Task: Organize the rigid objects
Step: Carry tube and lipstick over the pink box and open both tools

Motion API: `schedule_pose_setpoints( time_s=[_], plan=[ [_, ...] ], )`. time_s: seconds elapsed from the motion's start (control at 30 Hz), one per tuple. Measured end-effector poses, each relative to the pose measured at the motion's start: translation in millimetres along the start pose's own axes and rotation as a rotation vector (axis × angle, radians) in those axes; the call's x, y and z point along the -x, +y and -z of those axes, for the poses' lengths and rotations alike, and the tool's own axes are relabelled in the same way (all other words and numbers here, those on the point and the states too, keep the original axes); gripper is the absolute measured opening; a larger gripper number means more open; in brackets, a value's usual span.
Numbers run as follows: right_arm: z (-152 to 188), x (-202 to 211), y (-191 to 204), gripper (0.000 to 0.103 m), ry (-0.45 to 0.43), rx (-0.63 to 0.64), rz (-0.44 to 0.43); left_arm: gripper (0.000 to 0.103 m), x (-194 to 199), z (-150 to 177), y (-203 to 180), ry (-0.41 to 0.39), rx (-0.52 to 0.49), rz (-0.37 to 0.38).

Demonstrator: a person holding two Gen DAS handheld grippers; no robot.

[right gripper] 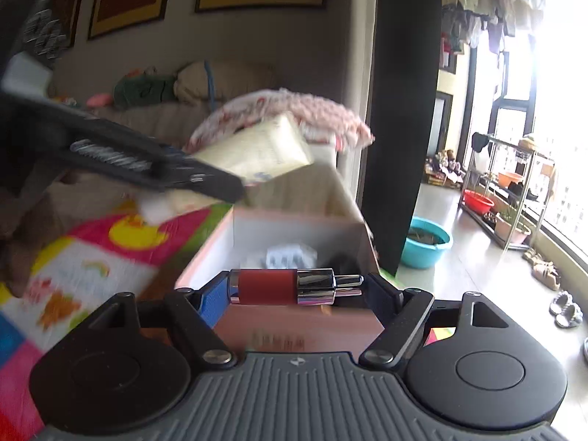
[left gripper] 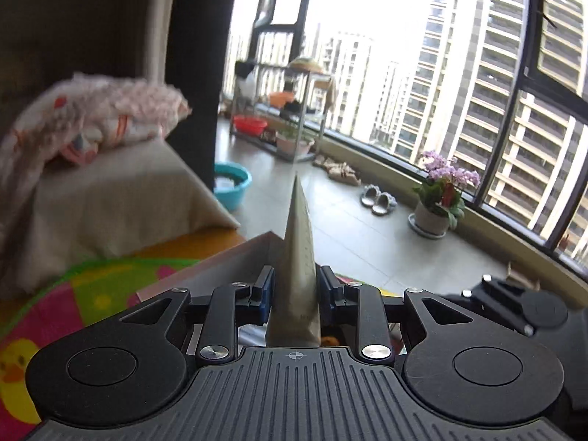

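Observation:
My left gripper [left gripper: 296, 286] is shut on a cream squeeze tube [left gripper: 298, 242], which I see edge-on with its flat crimped end pointing forward. In the right wrist view the same gripper [right gripper: 220, 183] comes in from the upper left, holding the tube [right gripper: 257, 150] tilted in the air above the box, white cap [right gripper: 158, 213] downward. My right gripper [right gripper: 299, 288] is shut on a red bottle [right gripper: 264, 286] with a chrome pump. The bottle lies crosswise between the pads, over the near wall of the open pink-and-white box [right gripper: 294, 321]. Small items lie blurred inside the box.
The box's wall [left gripper: 220, 261] stands on a bright children's play mat [right gripper: 92, 257]. Behind it is a covered sofa [left gripper: 110, 198] with a pink blanket [right gripper: 294, 110]. On the tiled floor to the right are a teal basin [right gripper: 426, 246], slippers [left gripper: 378, 200], a flowerpot [left gripper: 433, 217] and a metal rack [right gripper: 514, 198].

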State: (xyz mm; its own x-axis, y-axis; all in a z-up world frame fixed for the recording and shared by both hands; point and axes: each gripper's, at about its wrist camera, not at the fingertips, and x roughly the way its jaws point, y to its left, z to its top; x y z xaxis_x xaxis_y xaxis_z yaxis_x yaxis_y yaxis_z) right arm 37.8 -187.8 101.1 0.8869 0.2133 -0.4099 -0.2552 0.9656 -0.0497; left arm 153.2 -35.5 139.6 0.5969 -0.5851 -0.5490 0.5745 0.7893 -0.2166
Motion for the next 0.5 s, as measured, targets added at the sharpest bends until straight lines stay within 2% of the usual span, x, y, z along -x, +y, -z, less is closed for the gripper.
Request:
schedule_pose_setpoints(
  time_s=[0.07,0.13,0.2,0.3,0.4,0.5],
  plan=[
    [-8.4,-17.3,0.6,0.083,0.045,-0.018,-0.011,0.03,-25.9,1.1,22.5,0.041,0.093,-0.014],
    [0.1,-19.4,2.4,0.083,0.068,-0.041,-0.015,0.03,-32.1,16.2,30.7,0.035,0.092,-0.047],
    [21.1,-9.9,3.6,0.085,0.07,-0.052,-0.024,0.03,-20.7,35.2,33.1,-0.009,0.1,-0.029],
    [59.4,1.9,3.9,0.086,0.093,-0.052,0.011,0.03,11.0,68.6,29.2,-0.067,0.1,-0.011],
    [87.2,2.7,-2.3,0.086,0.151,-0.083,0.021,0.03,35.9,103.2,15.7,-0.095,0.066,0.008],
    [97.5,1.5,-14.1,0.086,0.169,-0.156,0.024,0.03,47.7,132.0,1.1,-0.088,0.021,0.018]
  ],
)
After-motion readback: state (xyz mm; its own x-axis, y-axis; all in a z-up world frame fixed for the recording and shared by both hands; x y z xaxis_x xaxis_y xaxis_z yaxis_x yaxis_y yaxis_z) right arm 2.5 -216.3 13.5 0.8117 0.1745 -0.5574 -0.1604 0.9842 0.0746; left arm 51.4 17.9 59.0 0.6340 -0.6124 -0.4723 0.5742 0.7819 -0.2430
